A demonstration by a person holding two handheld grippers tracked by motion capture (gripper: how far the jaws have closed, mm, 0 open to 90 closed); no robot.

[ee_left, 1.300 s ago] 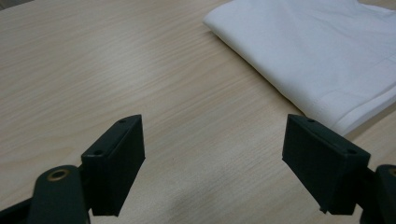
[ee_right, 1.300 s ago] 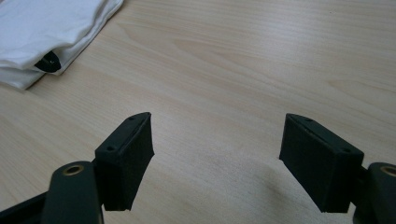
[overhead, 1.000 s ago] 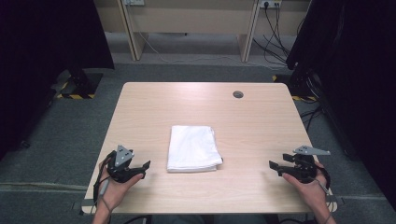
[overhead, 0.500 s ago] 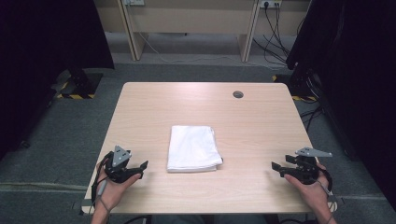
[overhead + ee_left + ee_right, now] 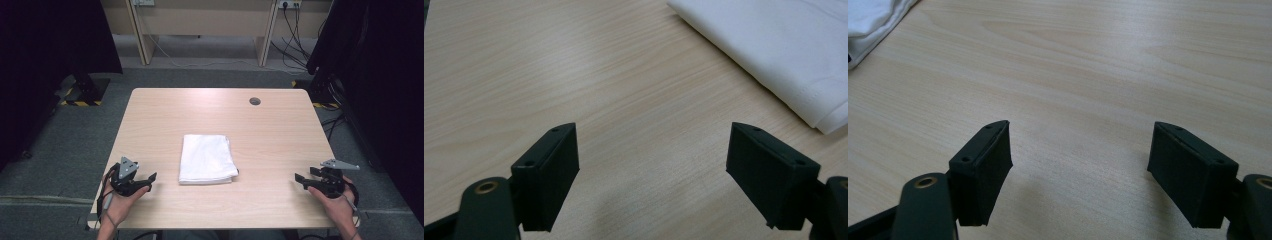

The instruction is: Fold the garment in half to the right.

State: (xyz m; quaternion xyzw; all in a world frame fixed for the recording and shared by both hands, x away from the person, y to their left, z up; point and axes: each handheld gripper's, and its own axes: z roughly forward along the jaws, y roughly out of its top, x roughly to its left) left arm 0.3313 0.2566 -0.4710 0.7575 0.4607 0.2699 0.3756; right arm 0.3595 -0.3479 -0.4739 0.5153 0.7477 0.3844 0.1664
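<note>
Left gripper (image 5: 150,179): held in the person's left hand (image 5: 117,202) over the near left corner of the table (image 5: 280,140), pointing toward the middle; jaws wide apart, nothing between them, bare wood beneath in the left gripper view (image 5: 651,185). Grey three-cornered plate on top, cable trailing back along the forearm. Right gripper (image 5: 300,180): held in the person's right hand (image 5: 336,200) over the near right corner, pointing left toward the middle; jaws likewise spread wide and empty, bare wood between them in the right gripper view (image 5: 1080,170); grey plate on top. Folded white towel (image 5: 207,158): one item, lying flat on the table's near half, roughly midway between the two grippers, apart from both; closer to the left gripper than to the right. In the left gripper view its folded corner with stitched hem lies ahead and to the right of the jaws (image 5: 784,55), not touching them; in the right gripper view a small part of it lies at the upper left edge (image 5: 870,22), well apart from the jaws. Table: light wood-grain top, rectangular, with a round dark cable port (image 5: 255,101) near the far edge, right of centre. Surroundings: grey carpet floor (image 5: 65,145); pale desk legs and loose cables (image 5: 200,57) beyond the table's far side; dark curtains on either side.
</note>
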